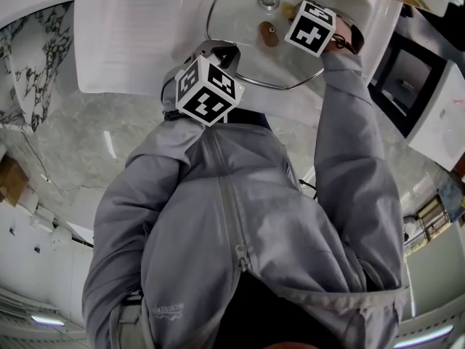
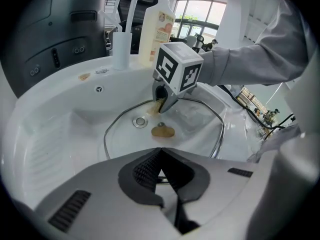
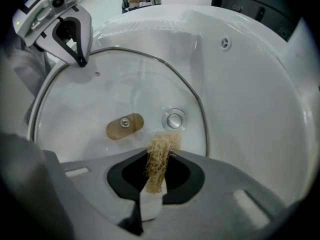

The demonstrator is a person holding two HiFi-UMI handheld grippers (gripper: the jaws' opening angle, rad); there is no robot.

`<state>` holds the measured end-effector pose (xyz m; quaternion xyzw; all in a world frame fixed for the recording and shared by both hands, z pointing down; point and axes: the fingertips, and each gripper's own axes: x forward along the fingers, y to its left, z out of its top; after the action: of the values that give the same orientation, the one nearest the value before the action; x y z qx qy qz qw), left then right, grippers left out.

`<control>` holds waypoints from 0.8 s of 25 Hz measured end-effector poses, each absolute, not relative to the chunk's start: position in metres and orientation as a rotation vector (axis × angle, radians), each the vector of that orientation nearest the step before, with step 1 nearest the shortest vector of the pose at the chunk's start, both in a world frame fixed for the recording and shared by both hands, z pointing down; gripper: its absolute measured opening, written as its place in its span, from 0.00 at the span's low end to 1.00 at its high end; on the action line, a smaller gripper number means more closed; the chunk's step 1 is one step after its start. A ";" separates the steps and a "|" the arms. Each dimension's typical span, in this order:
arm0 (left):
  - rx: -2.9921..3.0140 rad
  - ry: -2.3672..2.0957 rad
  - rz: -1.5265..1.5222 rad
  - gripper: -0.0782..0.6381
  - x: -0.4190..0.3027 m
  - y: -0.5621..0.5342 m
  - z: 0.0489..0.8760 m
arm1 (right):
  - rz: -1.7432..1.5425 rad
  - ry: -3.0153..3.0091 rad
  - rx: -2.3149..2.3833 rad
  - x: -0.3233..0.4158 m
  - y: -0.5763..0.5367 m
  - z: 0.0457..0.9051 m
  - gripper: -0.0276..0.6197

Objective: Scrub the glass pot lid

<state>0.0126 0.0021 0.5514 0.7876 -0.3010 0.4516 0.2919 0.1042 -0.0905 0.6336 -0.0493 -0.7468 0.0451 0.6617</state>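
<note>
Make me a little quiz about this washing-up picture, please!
1. True or false: the glass lid lies in the white sink.
2. What is the right gripper shut on? A) a tan scrubber B) a spoon C) a cup
3. Fill in the gap: the left gripper is shut on the lid's metal ____.

Key: 1 true; 2 A; 3 rim.
</note>
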 end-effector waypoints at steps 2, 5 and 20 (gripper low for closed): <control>2.107 -0.803 1.204 0.12 0.013 0.001 0.551 | 0.140 -1.653 -0.114 0.113 -0.084 0.628 0.10; 2.116 -0.802 1.207 0.12 0.015 0.001 0.550 | 0.223 -1.628 -0.144 0.120 -0.065 0.618 0.10; 2.135 -0.773 1.230 0.12 0.018 0.004 0.547 | 0.505 -1.673 -0.395 0.107 0.022 0.562 0.10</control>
<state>0.0183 0.0039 0.5475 0.7947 -0.2878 0.4577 0.2759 0.1073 0.0224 0.5617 -0.1722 -0.7292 0.2201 0.6247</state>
